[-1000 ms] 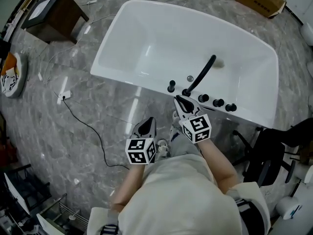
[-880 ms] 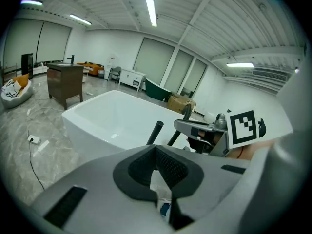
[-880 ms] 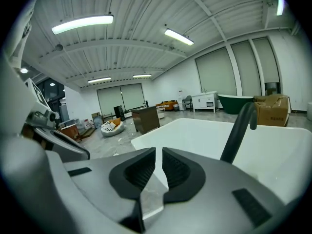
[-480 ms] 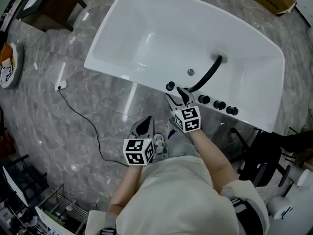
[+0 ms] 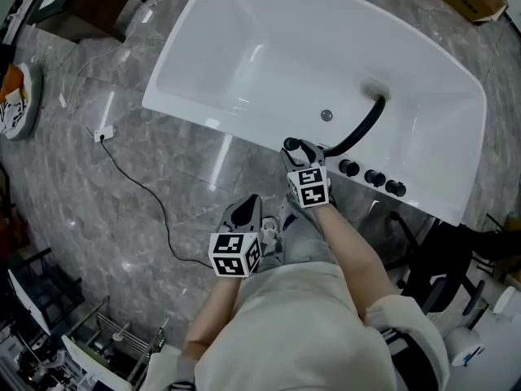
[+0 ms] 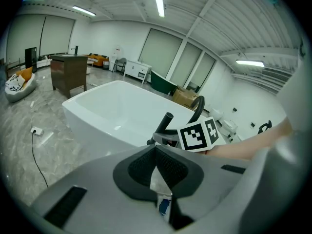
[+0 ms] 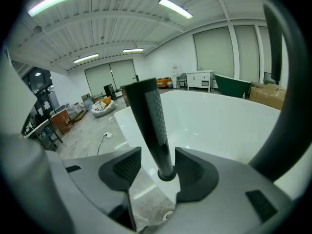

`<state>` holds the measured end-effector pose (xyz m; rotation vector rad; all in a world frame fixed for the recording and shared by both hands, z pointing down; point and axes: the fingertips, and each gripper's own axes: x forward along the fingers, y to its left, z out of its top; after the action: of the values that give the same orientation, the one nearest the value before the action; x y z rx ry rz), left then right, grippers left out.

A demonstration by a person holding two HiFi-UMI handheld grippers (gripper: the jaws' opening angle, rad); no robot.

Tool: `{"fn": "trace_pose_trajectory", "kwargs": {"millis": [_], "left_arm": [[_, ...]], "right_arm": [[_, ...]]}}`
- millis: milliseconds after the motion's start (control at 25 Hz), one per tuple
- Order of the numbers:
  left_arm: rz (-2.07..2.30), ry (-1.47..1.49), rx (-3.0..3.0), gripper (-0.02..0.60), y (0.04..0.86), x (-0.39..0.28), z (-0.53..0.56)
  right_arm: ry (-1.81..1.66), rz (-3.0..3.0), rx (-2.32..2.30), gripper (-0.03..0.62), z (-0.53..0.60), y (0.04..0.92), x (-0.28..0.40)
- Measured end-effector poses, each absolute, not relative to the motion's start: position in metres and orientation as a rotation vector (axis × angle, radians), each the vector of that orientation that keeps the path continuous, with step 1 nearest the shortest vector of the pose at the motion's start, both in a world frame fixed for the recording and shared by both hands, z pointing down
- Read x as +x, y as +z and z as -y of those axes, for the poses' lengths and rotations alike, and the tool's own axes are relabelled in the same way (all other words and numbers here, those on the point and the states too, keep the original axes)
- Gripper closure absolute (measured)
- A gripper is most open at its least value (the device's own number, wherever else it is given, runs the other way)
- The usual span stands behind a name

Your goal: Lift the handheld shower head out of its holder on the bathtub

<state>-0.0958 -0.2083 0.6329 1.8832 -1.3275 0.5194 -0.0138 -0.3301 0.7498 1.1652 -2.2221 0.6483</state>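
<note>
The handheld shower head (image 7: 151, 126) is a slim black stick that stands upright in its holder on the near rim of the white bathtub (image 5: 244, 129). My right gripper (image 7: 157, 155) is open, with the stick between its pads; a gap shows at the left pad. In the head view the right gripper (image 5: 299, 148) sits at the rim over the shower head (image 5: 290, 144). My left gripper (image 5: 247, 208) hangs lower, in front of the tub, shut and empty. The left gripper view shows its pads (image 6: 168, 167) meeting, with the shower head (image 6: 165, 122) beyond.
A black curved spout (image 5: 362, 129) and three black knobs (image 5: 373, 176) stand on the rim right of the holder. A black cable (image 5: 138, 186) and white plug (image 5: 102, 134) lie on the grey floor. A black chair (image 5: 440, 259) is at the right, a wire rack (image 5: 98, 340) at the lower left.
My right gripper has come down to the tub rim and its jaws have opened around the shower head. The left gripper has sunk a little.
</note>
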Motion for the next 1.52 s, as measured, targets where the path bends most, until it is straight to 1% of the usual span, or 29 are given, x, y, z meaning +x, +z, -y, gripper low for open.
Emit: {"fn": "trace_pose_trajectory", "kwargs": {"millis": [80, 160, 280, 760, 1520], "left_arm": [[1.328, 0.523, 1.880, 0.561, 0.635, -0.097, 0.209], [1.330, 0.522, 1.876, 0.561, 0.636, -0.098, 0.210], [1.330, 0.517, 1.874, 0.561, 0.636, -0.100, 0.211], [1.316, 0.492, 1.912, 0.561, 0.626, -0.098, 0.205], [1.296, 0.441, 2.014, 0.561, 0.588, -0.105, 0.158]], "right_arm": [[0.651, 2.208, 1.162, 0.384, 0.333, 0.755, -0.013], [0.644, 2.210, 1.153, 0.438, 0.335, 0.756, -0.014], [0.611, 2.203, 1.137, 0.451, 0.336, 0.755, -0.013], [0.541, 2.218, 1.152, 0.456, 0.324, 0.732, -0.012], [0.409, 2.294, 1.334, 0.456, 0.283, 0.633, -0.007]]}}
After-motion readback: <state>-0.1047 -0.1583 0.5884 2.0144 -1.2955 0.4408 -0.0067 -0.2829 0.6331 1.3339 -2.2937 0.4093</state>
